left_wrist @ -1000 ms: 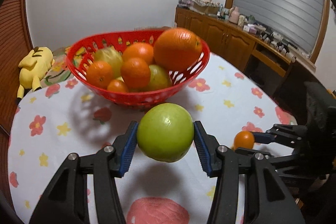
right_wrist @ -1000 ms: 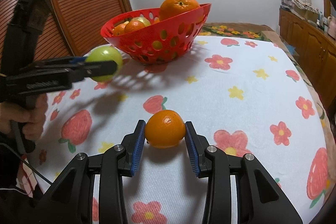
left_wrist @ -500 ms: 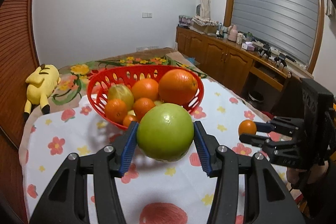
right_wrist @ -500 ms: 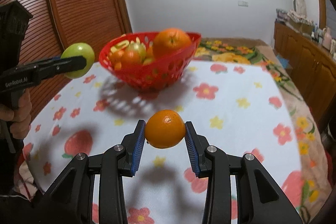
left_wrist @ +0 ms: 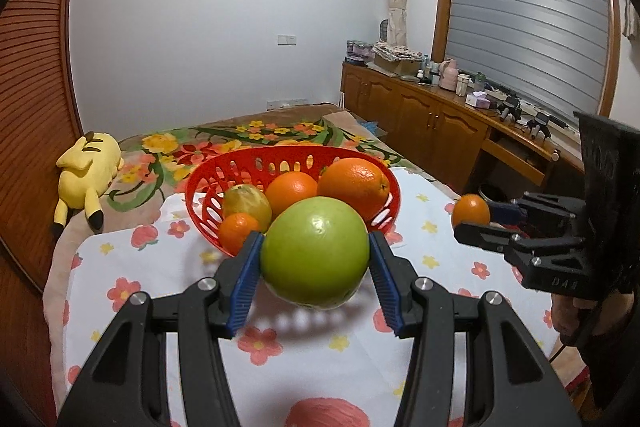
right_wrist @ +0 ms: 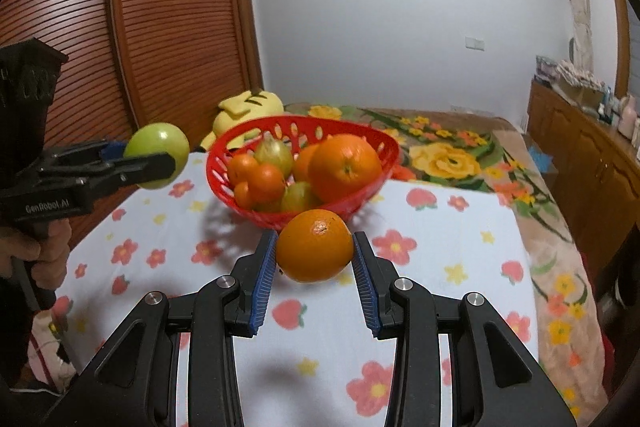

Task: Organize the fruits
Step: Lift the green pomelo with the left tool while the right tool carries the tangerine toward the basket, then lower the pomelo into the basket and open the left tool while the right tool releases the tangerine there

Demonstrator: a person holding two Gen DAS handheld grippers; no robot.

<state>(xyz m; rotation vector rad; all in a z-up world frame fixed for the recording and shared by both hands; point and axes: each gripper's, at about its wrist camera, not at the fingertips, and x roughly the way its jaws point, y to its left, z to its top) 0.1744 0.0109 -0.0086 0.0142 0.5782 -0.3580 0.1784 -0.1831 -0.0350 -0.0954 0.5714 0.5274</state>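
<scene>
Both fruits have been lifted clear of the tabletop (right_wrist: pixel 440 267) since a second ago: the orange (right_wrist: pixel 315 245) sat on the flowered cloth then and now hangs above it, casting a shadow below, while the green apple (left_wrist: pixel 315 253) has risen to about the height of the basket rim. The right gripper (right_wrist: pixel 315 259) has its fingers pinching the orange from both sides; the left gripper (left_wrist: pixel 315 267) pinches the apple the same way, its blue pads flat against the skin. The red basket (left_wrist: pixel 248 157), already holding several oranges and some pale green fruit, sits toward the tabletop's far edge, directly ahead of both grippers. With both picks done, what is left is likely the carry over the rim and a release. The pile is high, so a dropped fruit could roll off.
</scene>
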